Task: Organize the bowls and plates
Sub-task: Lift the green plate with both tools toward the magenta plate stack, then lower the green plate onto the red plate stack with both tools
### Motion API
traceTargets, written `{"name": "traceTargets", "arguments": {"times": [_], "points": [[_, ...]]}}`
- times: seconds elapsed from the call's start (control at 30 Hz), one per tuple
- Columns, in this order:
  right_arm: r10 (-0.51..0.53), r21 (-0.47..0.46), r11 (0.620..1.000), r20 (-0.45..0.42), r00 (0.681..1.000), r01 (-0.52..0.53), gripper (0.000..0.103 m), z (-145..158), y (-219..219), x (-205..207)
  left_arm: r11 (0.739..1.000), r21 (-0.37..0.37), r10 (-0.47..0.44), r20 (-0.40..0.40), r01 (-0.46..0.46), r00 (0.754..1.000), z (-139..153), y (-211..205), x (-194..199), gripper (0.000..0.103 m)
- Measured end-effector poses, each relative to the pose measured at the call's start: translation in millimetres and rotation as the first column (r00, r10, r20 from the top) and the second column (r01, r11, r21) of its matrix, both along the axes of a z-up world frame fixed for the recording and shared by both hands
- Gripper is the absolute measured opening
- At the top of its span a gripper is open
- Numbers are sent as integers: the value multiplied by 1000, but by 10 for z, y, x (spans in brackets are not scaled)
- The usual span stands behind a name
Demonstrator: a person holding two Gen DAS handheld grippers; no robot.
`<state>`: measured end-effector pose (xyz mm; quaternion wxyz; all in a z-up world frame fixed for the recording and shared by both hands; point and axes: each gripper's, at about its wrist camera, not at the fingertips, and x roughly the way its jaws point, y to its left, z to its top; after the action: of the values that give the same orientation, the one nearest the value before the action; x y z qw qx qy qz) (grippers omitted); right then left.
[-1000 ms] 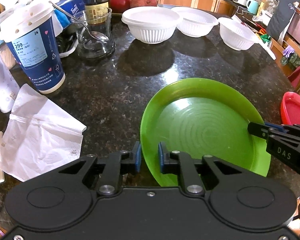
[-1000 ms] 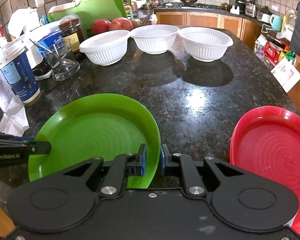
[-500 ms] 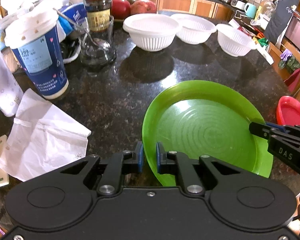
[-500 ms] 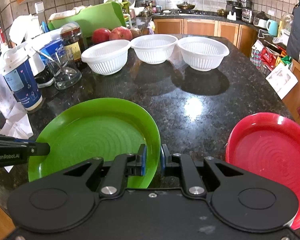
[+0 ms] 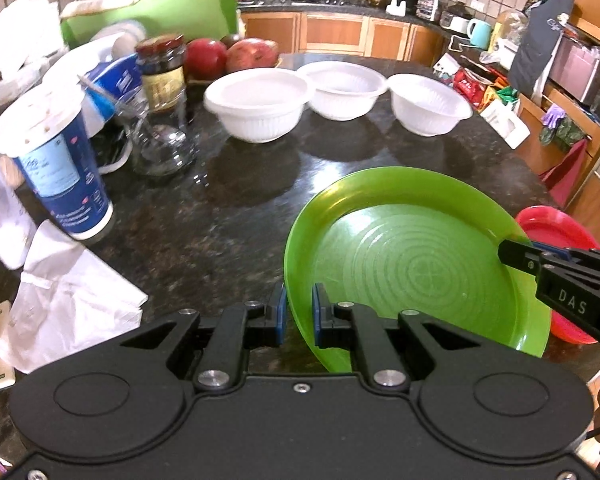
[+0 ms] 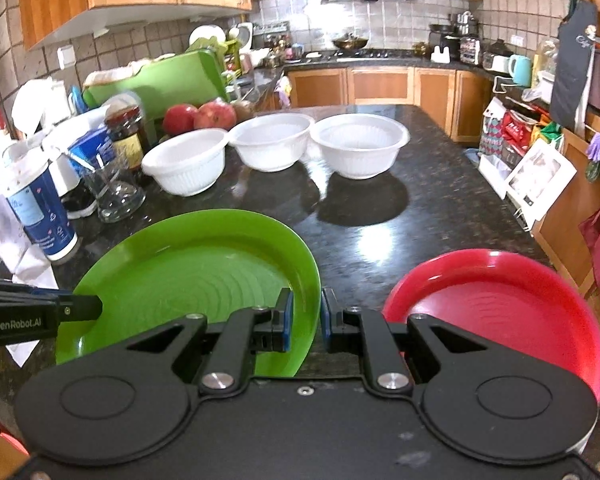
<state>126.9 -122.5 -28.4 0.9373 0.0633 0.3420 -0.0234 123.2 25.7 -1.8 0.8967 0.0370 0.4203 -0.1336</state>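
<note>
Both grippers clamp opposite edges of the green plate: the left gripper pinches its near-left rim, closed tight after standing slightly wider a second ago, while the right gripper grips the right rim. The plate now tilts up off the dark table, lifted since a moment earlier, likely bound for the red plate just beside it. Three white bowls wait untouched in a row beyond.

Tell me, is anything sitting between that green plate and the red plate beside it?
Nothing visible. Both grippers, left gripper and right gripper, pinch the green plate; only bare dark counter separates it from the red plate.
</note>
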Motion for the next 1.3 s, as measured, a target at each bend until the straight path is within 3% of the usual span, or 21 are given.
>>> {"name": "traceTargets", "arguments": {"times": [0.37, 0.73, 0.97, 1.3], "points": [[-134, -11, 991, 49, 990, 135, 16, 104, -657, -356, 993, 2, -122, 55, 122, 991, 115, -737, -110, 16], [-235, -20, 972, 54, 971, 236, 16, 39, -1416, -632, 980, 5, -200, 61, 200, 978, 10, -1526, -107, 17], [-225, -15, 974, 31, 974, 226, 16, -63, -1713, -558, 983, 16, -183, 36, 183, 982, -105, -1805, -93, 17], [-152, 10, 988, -7, 988, 152, 16, -192, -1871, -369, 992, 46, -118, -1, 117, 993, -254, -1899, -144, 17]]}}
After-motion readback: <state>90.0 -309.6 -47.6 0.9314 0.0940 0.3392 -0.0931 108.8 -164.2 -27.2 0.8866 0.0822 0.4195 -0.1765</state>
